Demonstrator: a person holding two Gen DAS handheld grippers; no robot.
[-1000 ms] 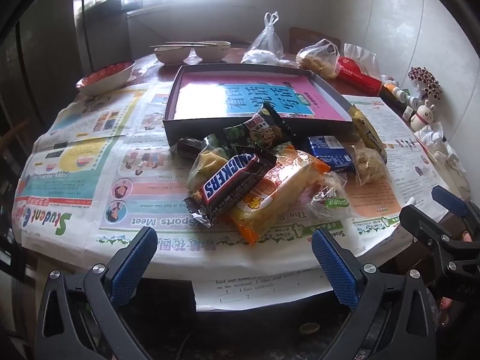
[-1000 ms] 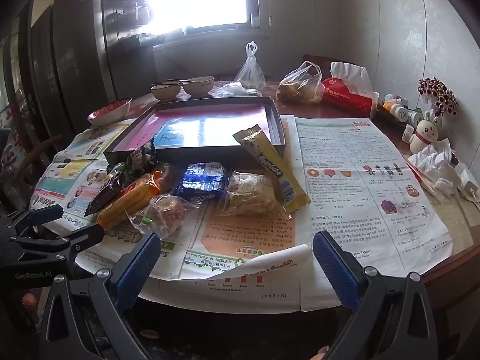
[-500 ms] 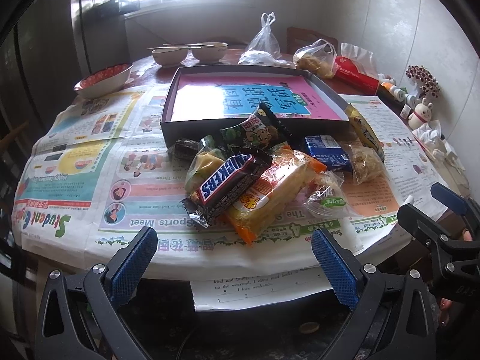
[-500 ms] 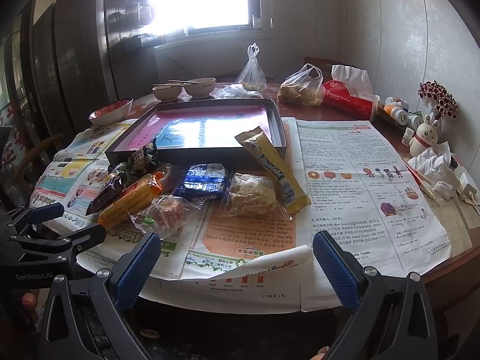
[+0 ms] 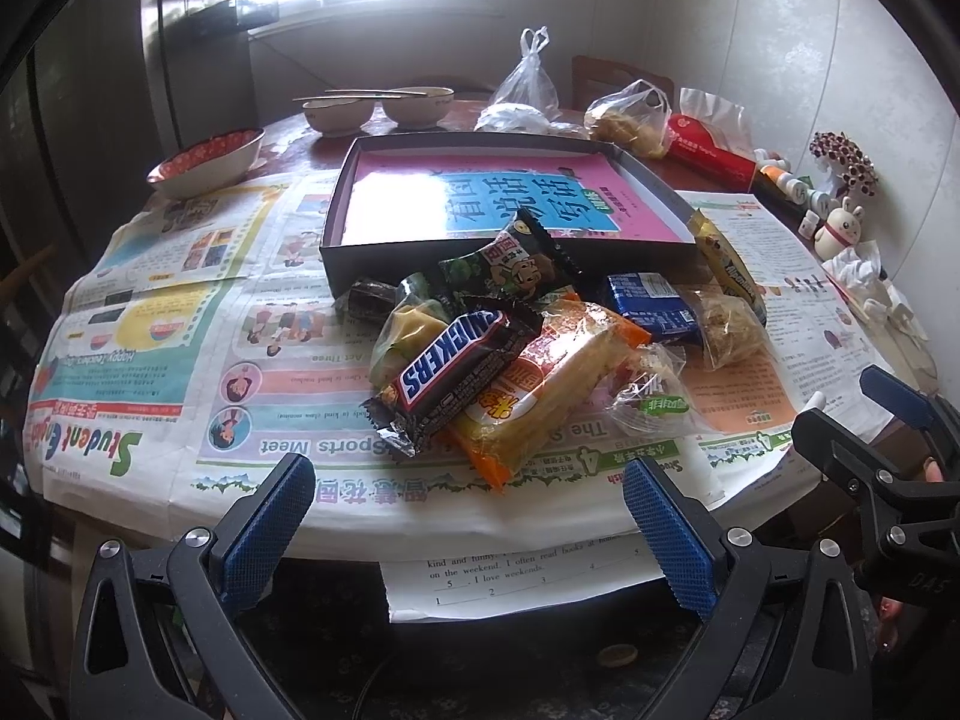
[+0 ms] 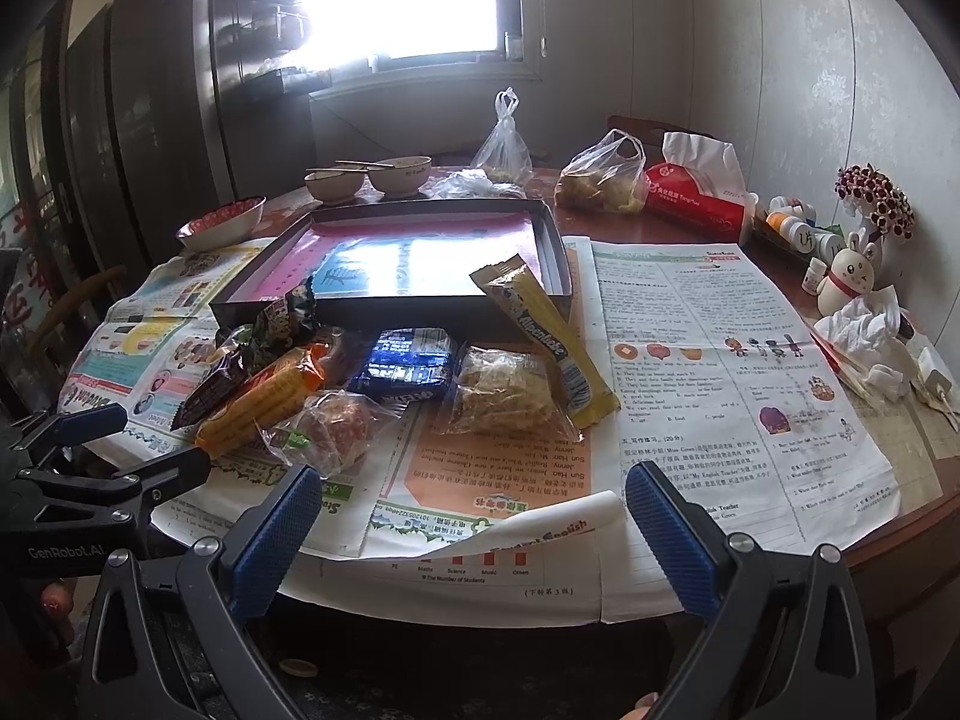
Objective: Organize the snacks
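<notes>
My left gripper (image 5: 468,516) and right gripper (image 6: 471,525) match: black plastic frames, silver screws, blue textured pads (image 6: 273,531). "GenRobot.AI" is printed white on the left one's side.

Right tongs (image 6: 468,516) gape empty at the surface (image 6: 912,540) edge; snack pile (image 6: 384,384) lies beside the dark tray (image 6: 558,264).

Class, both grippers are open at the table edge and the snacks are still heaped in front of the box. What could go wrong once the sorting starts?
1. The Snickers bar lies on top of the orange packet; lifting either could tumble the heap.
2. The newspaper curls over the table edge, so a low gripper might snag it and drag the snacks.
3. The yellow candy stick leans on the box wall and may slide if the box is bumped.
</notes>
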